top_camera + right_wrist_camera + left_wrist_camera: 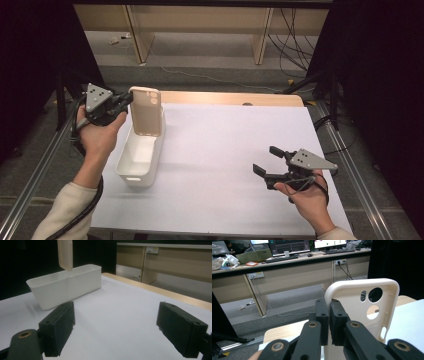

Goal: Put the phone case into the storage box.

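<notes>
- White sheet covers the desk; a wooden strip shows along its far edge; beyond lie grey floor, loose cables and pale wooden furniture legs
- left hand-held gripper is raised at the desk's left side; its jaws are clamped on the edge of a beige phone case; in the left gripper view the pads pinch the case's rim, camera cut-outs toward the top
- case hangs upright, its lower end over the far end of a white bin; whether it touches the bin I cannot tell
- bin stands on the desk's left part, long side running away from the person
- right hand-held gripper sits low over the desk's right side, well apart from the bin; jaws wide, nothing between them
</notes>
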`<state>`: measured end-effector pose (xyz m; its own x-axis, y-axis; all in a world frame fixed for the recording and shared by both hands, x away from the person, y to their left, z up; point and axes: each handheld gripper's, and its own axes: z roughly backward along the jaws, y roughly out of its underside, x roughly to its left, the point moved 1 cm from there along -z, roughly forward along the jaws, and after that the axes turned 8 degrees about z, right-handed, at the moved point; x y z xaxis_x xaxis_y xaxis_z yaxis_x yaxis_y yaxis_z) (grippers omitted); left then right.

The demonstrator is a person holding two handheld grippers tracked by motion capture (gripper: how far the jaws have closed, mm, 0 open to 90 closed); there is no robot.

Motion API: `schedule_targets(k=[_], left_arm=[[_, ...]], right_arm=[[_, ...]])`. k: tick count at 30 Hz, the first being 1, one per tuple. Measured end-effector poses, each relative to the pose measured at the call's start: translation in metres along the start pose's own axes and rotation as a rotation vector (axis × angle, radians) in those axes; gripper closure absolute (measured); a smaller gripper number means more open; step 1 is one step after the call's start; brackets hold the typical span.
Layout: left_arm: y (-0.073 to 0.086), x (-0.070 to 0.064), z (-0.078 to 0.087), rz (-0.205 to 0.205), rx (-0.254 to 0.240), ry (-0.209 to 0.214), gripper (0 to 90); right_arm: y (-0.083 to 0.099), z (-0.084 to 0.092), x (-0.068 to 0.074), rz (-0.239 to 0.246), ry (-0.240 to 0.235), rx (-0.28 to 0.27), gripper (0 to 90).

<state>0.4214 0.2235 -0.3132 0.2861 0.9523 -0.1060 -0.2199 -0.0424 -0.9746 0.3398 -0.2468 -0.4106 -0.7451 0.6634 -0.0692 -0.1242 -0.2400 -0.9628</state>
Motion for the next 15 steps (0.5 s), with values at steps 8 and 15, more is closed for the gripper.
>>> schedule_targets(k=[8,15], left_arm=[[-0.0005,0.0041,-0.0012,-0.003,0.005,-0.009,86.2],[-0.0014,0.0059,-0.0035,-0.010,0.010,-0.012,86.2]], right_arm=[[0.0002,-0.0002,0.0000,-0.002,-0.006,0.000,16.3],[0.0005,-0.0008,0.0002,-0.003,-0.009,-0.002,16.3]])
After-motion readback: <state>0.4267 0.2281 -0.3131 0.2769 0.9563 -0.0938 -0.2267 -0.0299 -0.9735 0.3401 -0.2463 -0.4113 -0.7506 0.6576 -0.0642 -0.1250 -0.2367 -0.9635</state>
